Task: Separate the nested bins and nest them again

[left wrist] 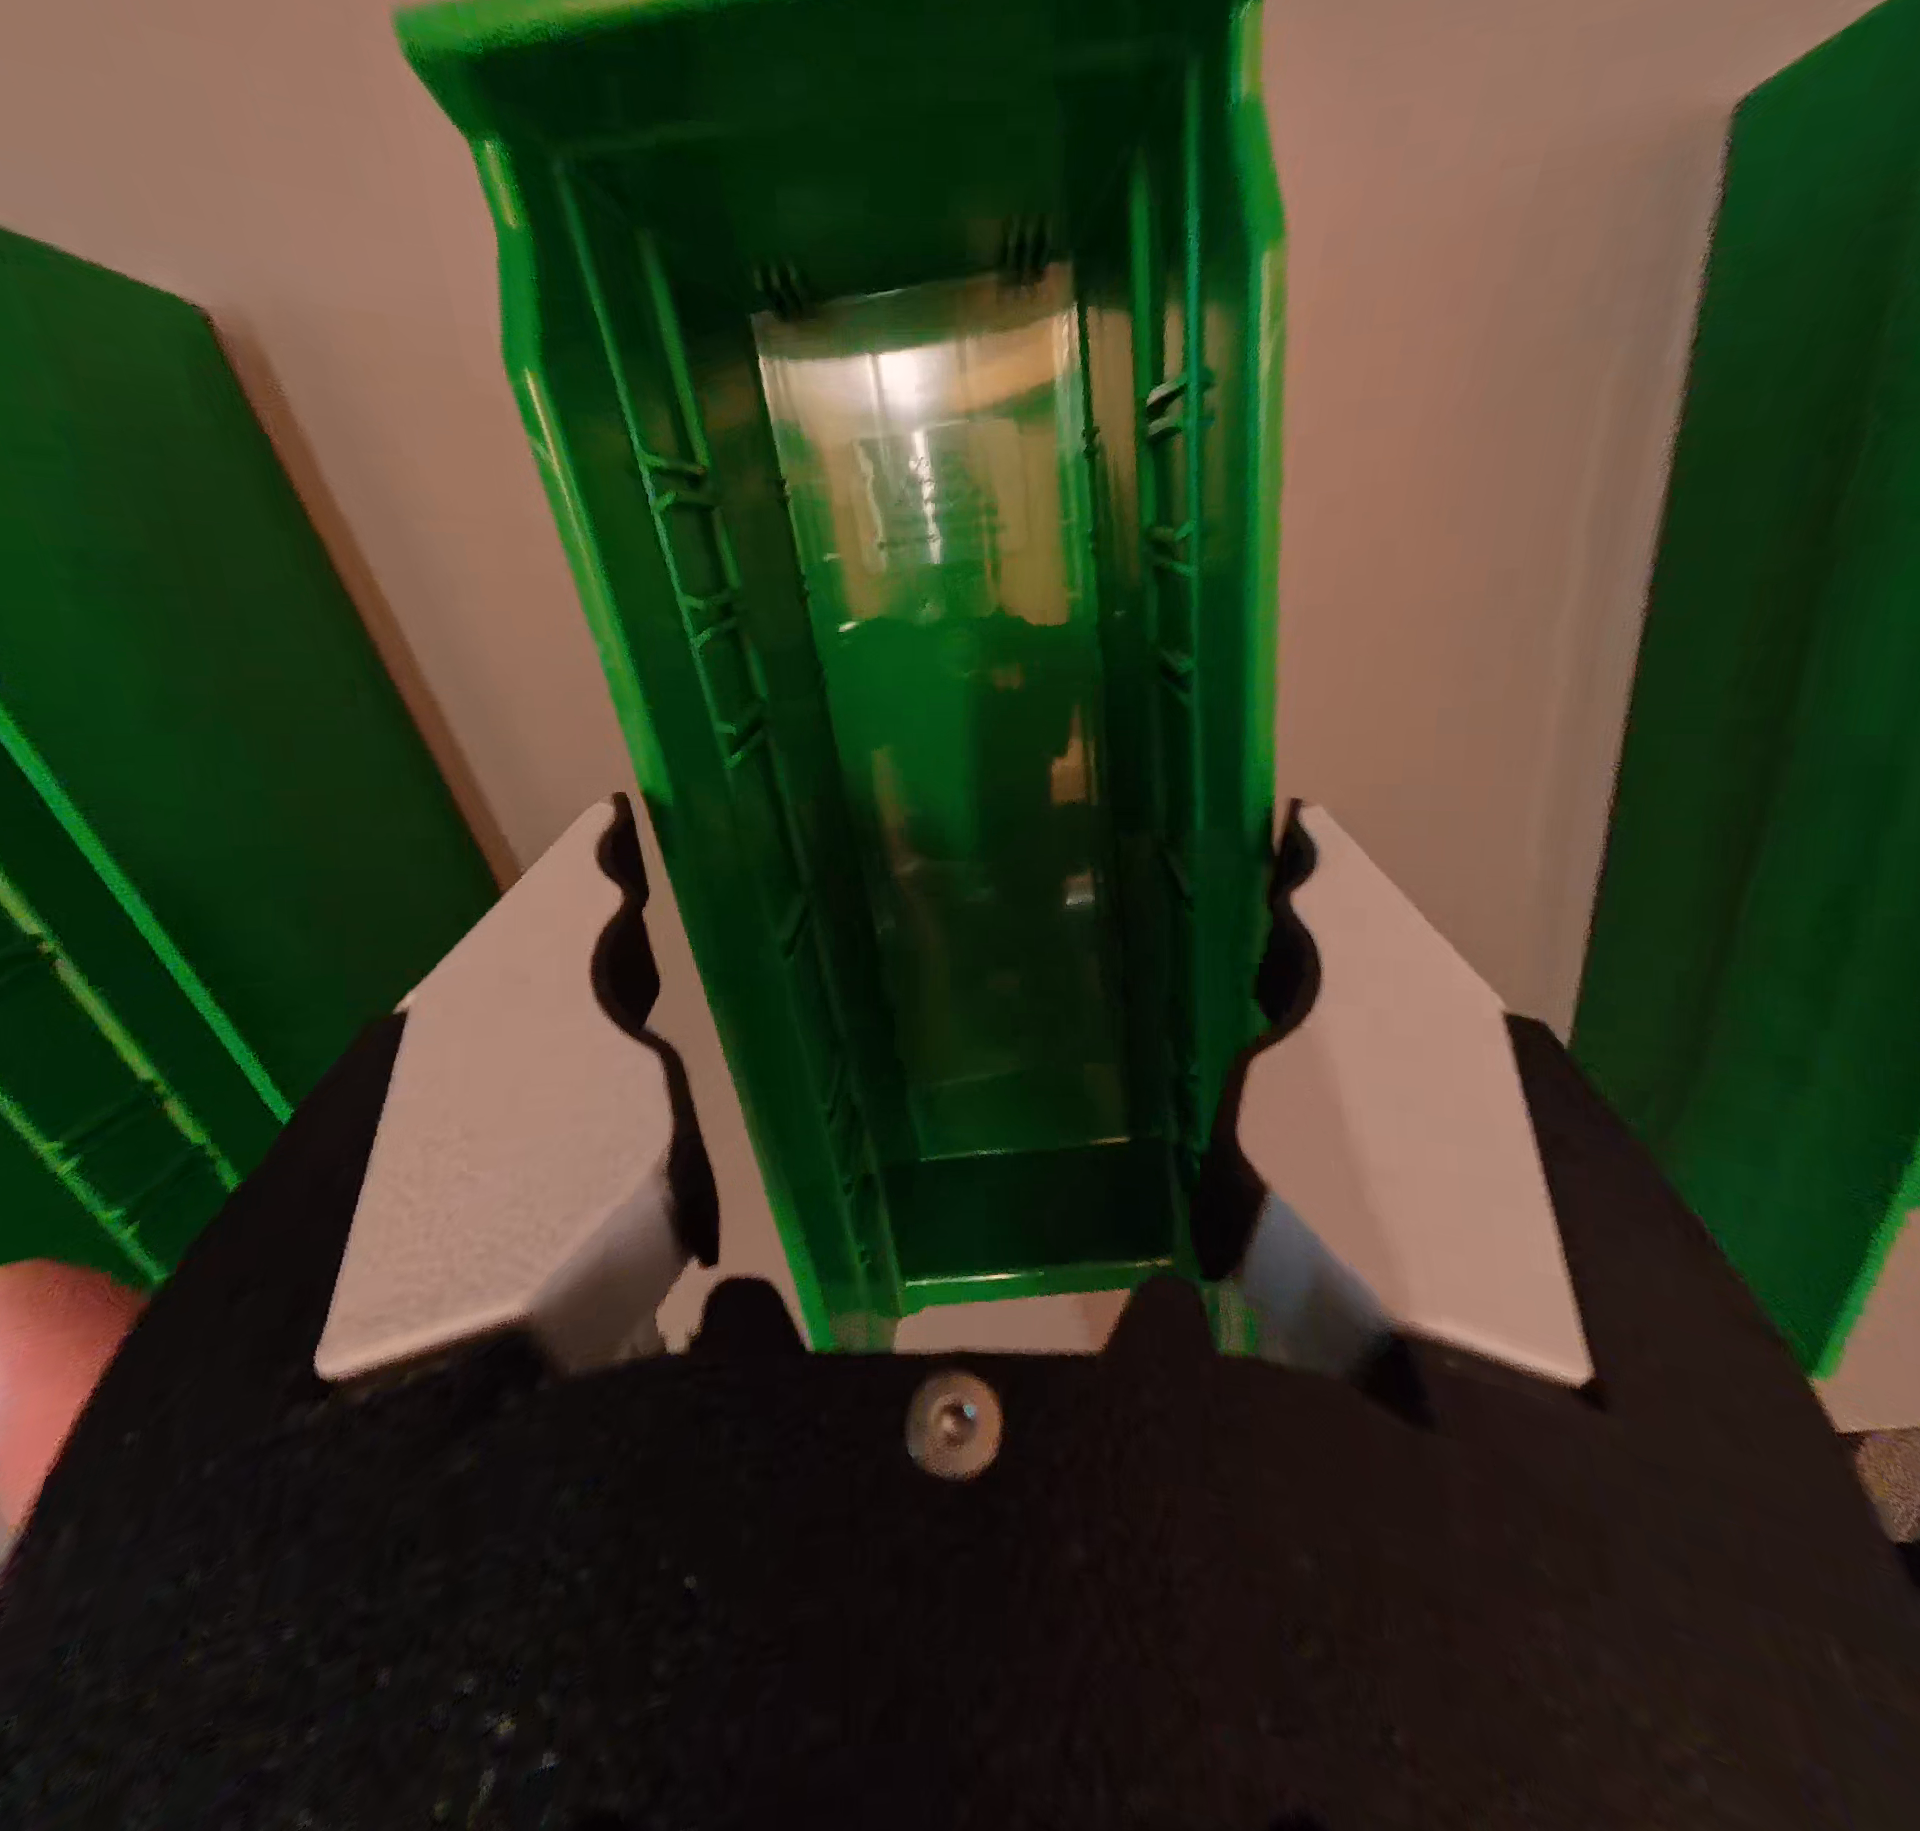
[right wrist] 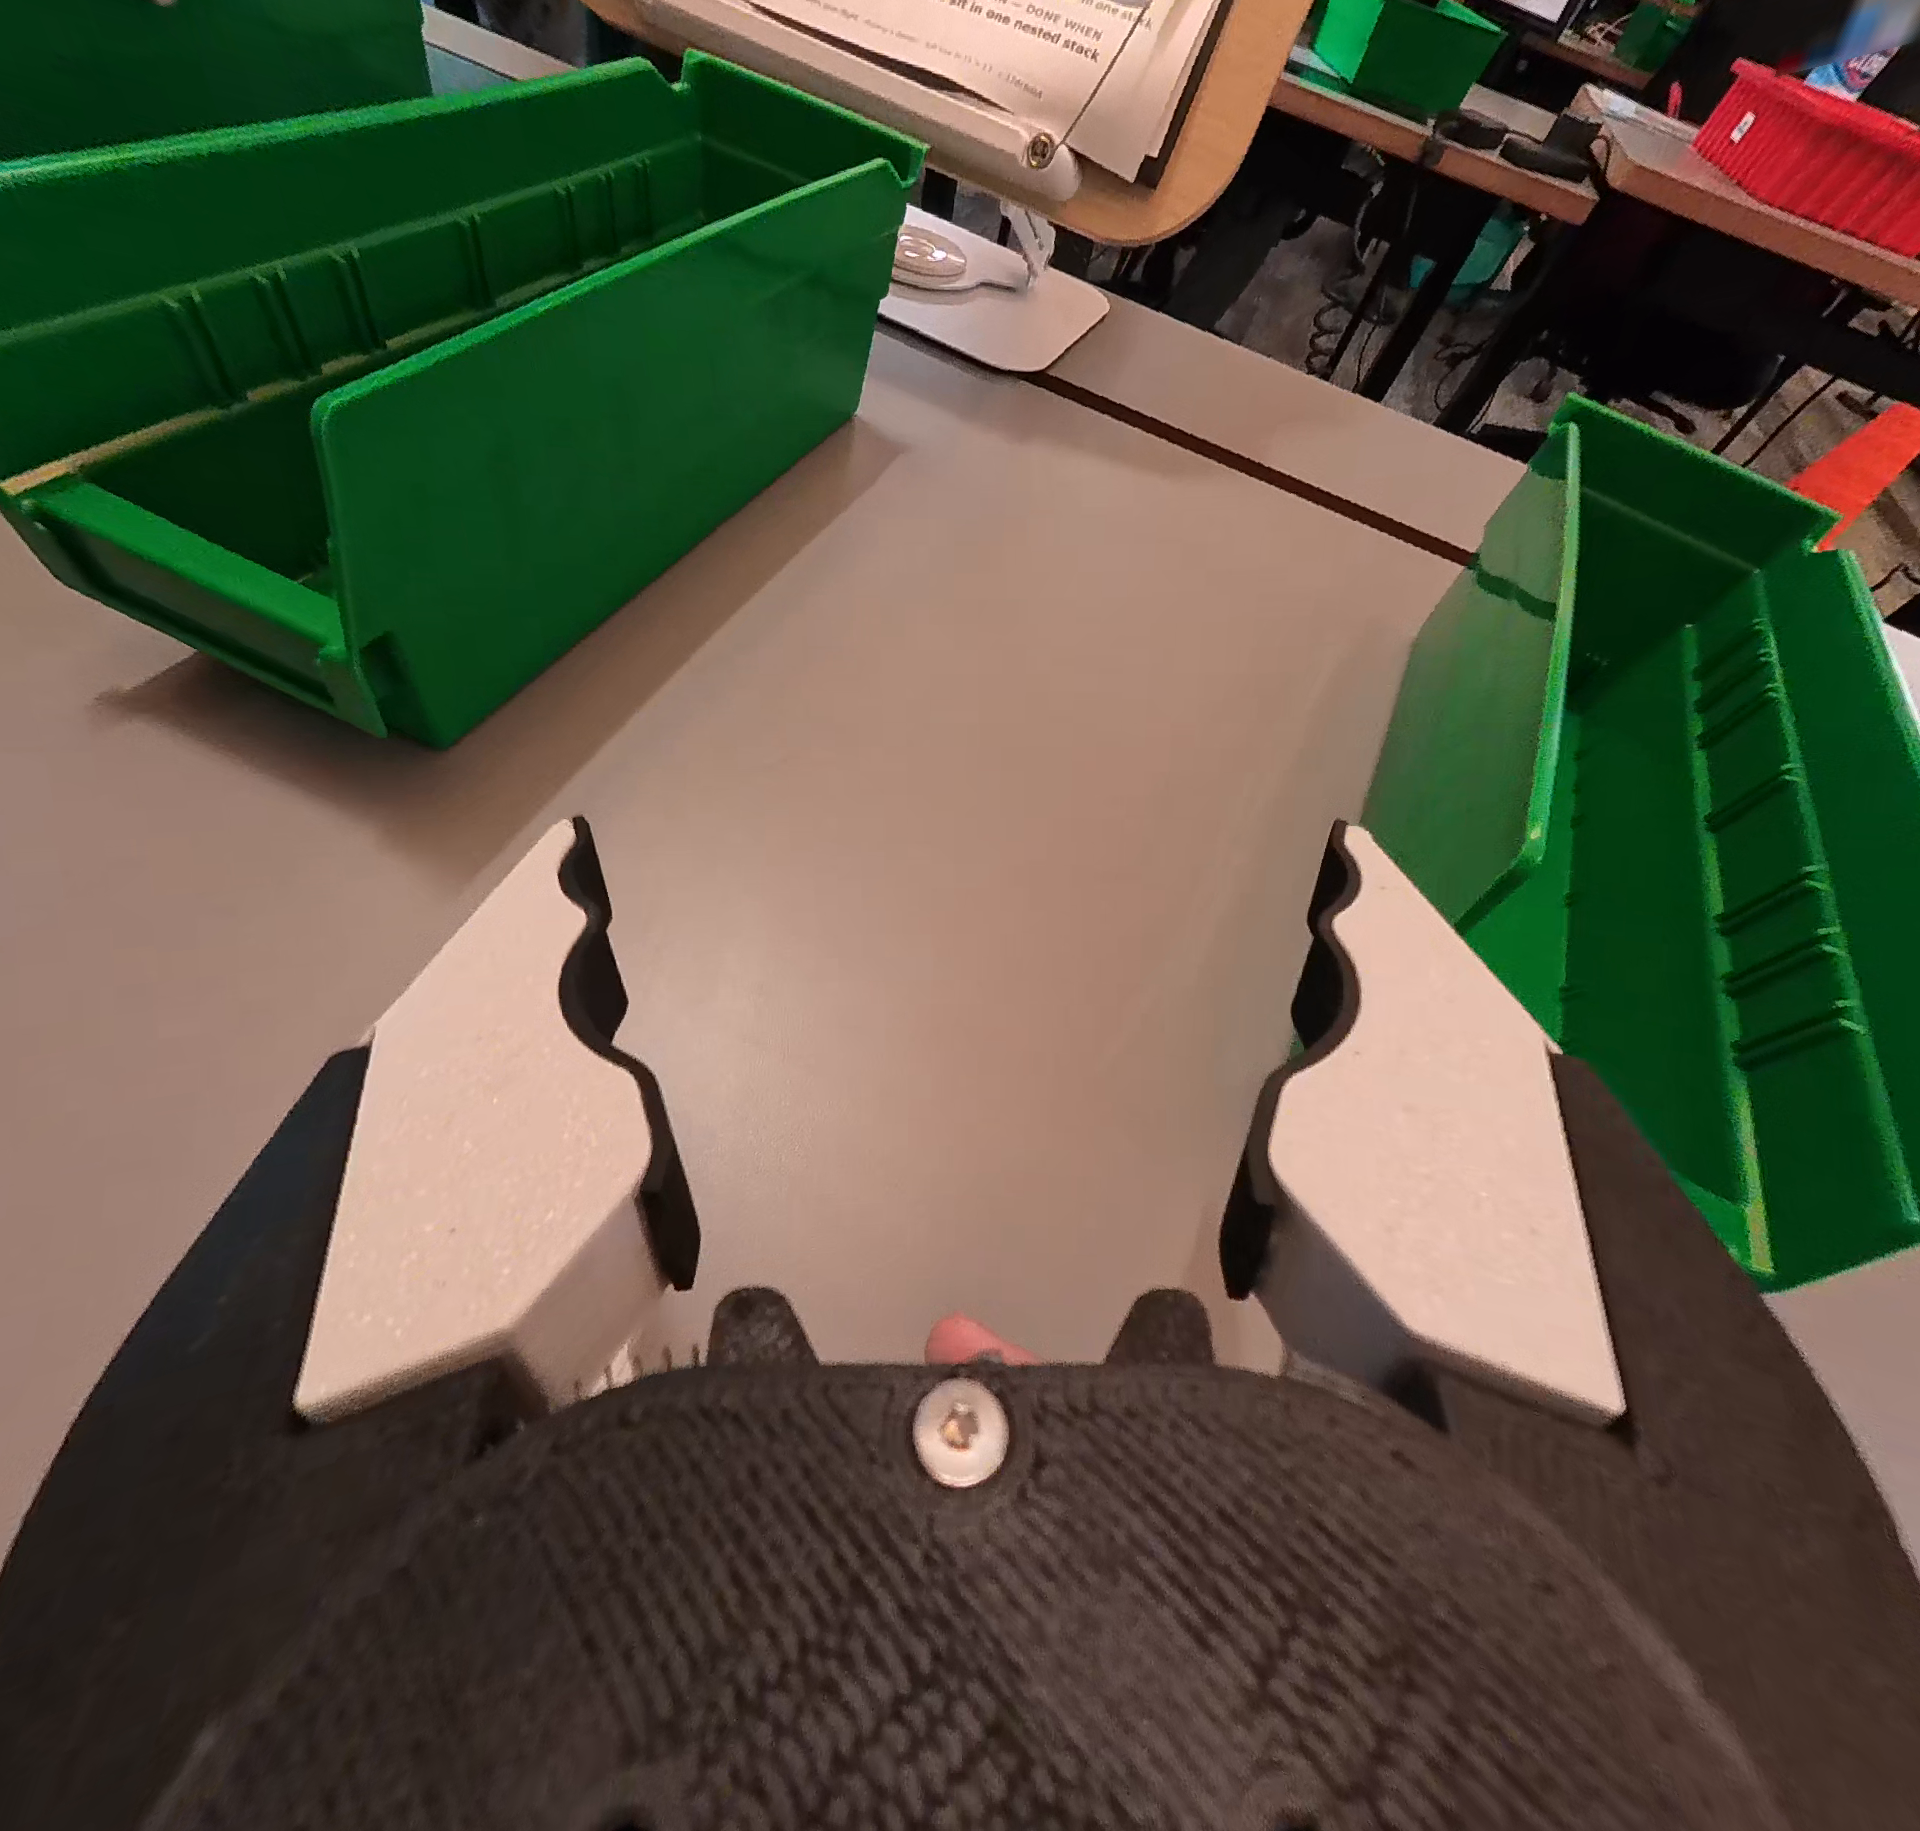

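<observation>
In the left wrist view, a long green bin (left wrist: 935, 638) runs lengthwise between my left gripper's (left wrist: 956, 825) fingers, which press on its two side walls. I look into its open inside. Two more green bins flank it, one left (left wrist: 156, 742) and one right (left wrist: 1766, 638). In the right wrist view, my right gripper (right wrist: 961, 846) is open and empty over the bare grey table (right wrist: 935, 638). One green bin (right wrist: 520, 379) stands to its left, another (right wrist: 1662, 794) to its right near the table edge. A third bin (right wrist: 208, 25) shows at the top left.
A board with an instruction sheet (right wrist: 935, 36) stands on a white base (right wrist: 987, 316) at the table's far side. Behind it are other tables with a red basket (right wrist: 1818, 150) and more green bins (right wrist: 1392, 36).
</observation>
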